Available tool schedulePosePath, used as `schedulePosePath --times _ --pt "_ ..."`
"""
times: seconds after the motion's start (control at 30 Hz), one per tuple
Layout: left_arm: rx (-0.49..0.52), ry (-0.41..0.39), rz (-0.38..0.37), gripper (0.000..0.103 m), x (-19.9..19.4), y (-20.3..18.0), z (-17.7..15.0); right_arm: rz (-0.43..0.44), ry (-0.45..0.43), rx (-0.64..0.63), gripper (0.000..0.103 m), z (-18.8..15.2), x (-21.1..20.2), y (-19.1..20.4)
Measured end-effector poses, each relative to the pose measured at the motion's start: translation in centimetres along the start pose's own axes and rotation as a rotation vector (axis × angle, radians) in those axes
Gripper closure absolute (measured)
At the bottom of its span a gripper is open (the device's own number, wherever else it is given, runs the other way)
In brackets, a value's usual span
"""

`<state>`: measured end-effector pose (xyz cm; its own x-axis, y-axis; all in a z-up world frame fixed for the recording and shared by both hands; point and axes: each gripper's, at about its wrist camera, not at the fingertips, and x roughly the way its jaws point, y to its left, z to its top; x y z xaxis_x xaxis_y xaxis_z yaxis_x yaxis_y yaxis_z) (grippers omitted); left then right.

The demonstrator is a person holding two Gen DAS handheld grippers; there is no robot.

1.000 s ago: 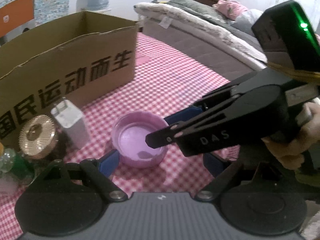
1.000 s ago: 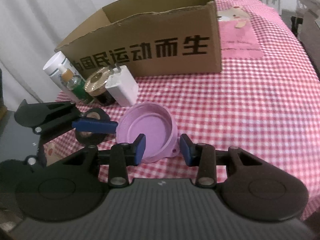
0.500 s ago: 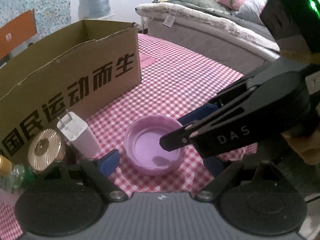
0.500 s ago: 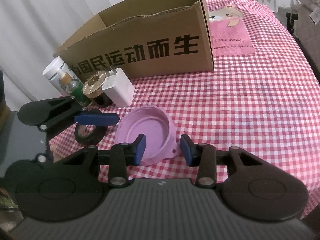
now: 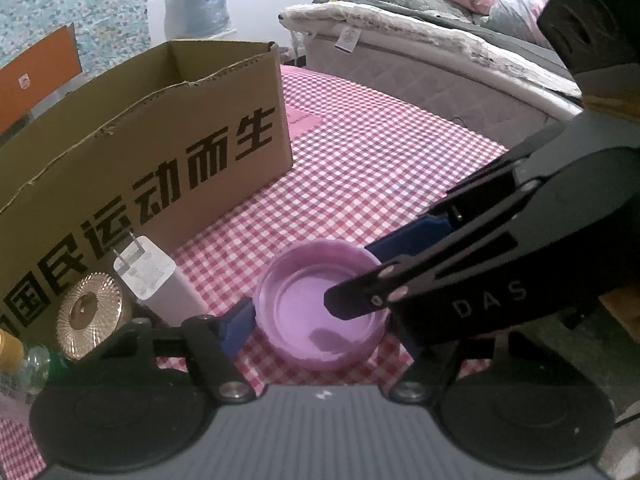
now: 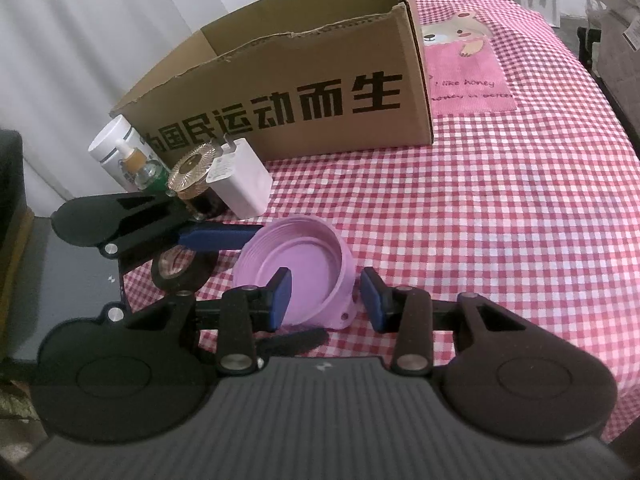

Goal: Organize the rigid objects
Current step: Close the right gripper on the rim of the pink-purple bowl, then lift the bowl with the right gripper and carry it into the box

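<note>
The right tongs (image 6: 325, 299) reach forward and low, their blue-padded fingers (image 6: 280, 294) spread with a clear gap between them. In the left wrist view they cross in from the right as a black body angled down toward the left. The left tongs (image 5: 320, 332) are spread wide too, one blue finger (image 5: 236, 330) showing at the near left, the other hidden behind the right tongs.

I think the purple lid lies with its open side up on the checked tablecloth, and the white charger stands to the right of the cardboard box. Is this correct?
Not quite. The right wrist view shows the white charger in front of the cardboard box, near its left end, beside the gold-capped jar. The rest holds: the purple lid lies with its open side up on the checked tablecloth.
</note>
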<state>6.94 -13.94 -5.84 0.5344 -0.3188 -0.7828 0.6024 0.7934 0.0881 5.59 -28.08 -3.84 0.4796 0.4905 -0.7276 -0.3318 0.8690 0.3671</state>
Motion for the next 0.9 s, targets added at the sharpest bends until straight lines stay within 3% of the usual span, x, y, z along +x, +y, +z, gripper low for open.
schedulePosePath --times 0.13,0.3,0.6,0.9 --pt "-0.015 -0.004 -0.002 0.028 0.0 0.2 -0.1 -0.012 -0.004 -0.002 0.076 -0.1 0.0 0.0" --pt "-0.028 -0.021 -0.006 0.029 -0.6 0.2 -0.2 -0.023 -0.014 -0.009 0.080 -0.2 -0.4 0.2" --pt "-0.023 -0.097 0.020 0.029 -3.5 -0.5 0.0 -0.040 -0.074 -0.041 0.081 -0.1 -2.7 1.7" --pt "-0.042 -0.241 0.106 0.029 -9.1 0.4 0.4 -0.028 -0.184 -0.122 0.081 1.7 -6.0 5.3"
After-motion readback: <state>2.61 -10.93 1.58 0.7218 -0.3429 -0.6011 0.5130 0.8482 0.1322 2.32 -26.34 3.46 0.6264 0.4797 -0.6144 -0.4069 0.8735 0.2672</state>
